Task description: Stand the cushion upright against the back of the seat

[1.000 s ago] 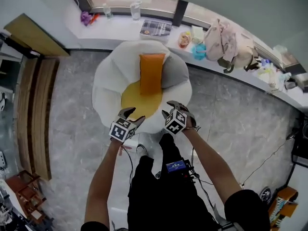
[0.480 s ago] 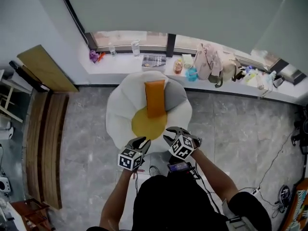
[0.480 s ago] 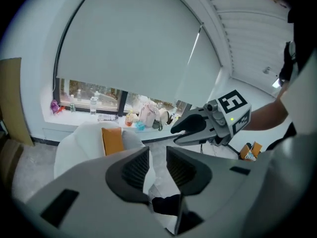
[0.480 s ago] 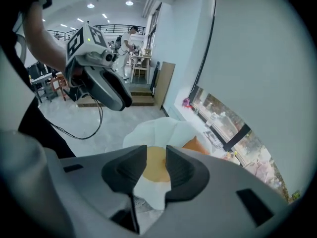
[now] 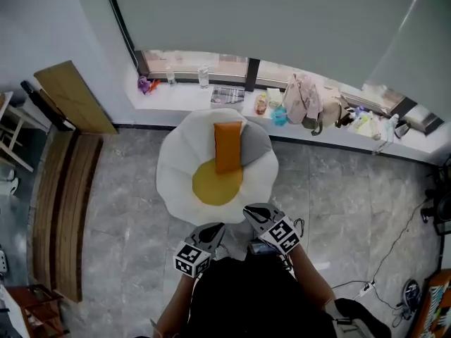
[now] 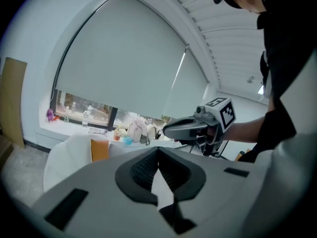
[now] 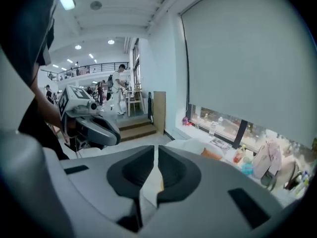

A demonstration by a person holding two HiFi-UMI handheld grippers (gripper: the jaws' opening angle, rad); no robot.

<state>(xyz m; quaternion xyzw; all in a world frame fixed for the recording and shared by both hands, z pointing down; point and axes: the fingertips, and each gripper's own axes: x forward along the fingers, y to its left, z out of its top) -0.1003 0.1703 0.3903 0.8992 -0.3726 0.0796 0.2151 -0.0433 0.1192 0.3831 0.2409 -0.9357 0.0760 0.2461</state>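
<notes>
Cushion (image 5: 227, 146) upright against seat (image 5: 176, 178); left gripper (image 5: 217, 229) jaws shut, right gripper (image 5: 254, 211) closing, empty, near seat edge.

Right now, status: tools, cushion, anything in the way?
Left tool shut, empty. Right tool closing, empty. Cushion upright against seat back. Nothing blocking.

Head view steeply down from well above, gripper views near level, all sharing seat (image 5: 176, 164).

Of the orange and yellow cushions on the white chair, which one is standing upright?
The orange rectangular cushion: it stands upright against the back of the white chair, while the round yellow cushion lies flat on the seat.
</notes>
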